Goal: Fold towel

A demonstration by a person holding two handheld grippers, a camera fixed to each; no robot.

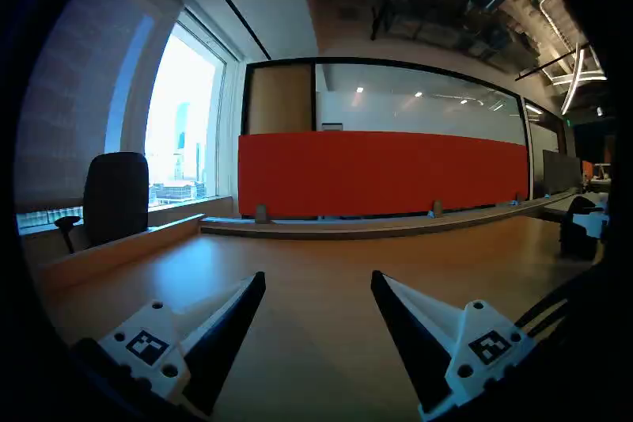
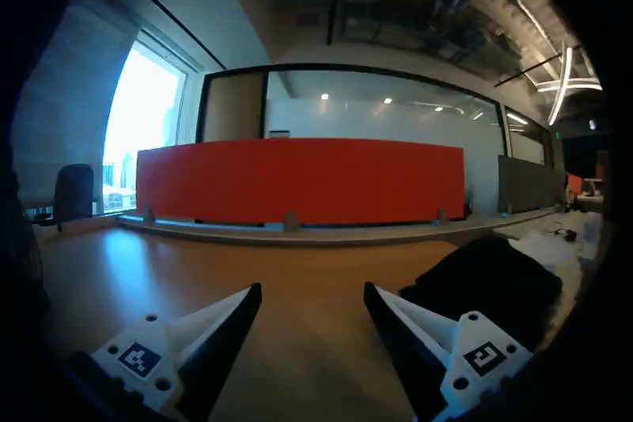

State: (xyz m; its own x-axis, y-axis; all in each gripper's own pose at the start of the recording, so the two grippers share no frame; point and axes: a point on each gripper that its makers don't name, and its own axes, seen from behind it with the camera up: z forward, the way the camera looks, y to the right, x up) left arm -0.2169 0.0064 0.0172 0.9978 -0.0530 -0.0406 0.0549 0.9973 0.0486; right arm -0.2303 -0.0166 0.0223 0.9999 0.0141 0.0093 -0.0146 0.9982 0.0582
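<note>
Your left tongs (image 1: 317, 274) stand open, the two fingers spread wide with nothing between them, low over the wooden worktop (image 1: 316, 252). They point straight at the red screen (image 1: 380, 172) that runs along the worktop's far edge. Left of the red screen, a dark office chair (image 1: 116, 196) sits by a bright window (image 1: 178, 129). A glass wall (image 1: 411, 97) rises above and behind the red screen.

Your right tongs (image 2: 312, 286) are open as well, gripping nothing. In the right gripper view they face the same red screen (image 2: 301, 180) across the same worktop (image 2: 237, 264).

The towel (image 2: 487, 279) — a dark, rumpled heap — lies on the worktop on your side of the red screen, below its right end. It is not in either pair of tongs. In the right gripper view it sits just beside the right-hand finger of the right tongs, and that finger overlaps its near edge. Whether the two touch, you cannot tell from here.

Beyond the towel, past the right end of the red screen, lie some pale things (image 2: 554, 252) — too small and blurred to name. Far to the left of the red screen in this view you can make out the chair (image 2: 73, 192) and the window (image 2: 146, 129) again.
</note>
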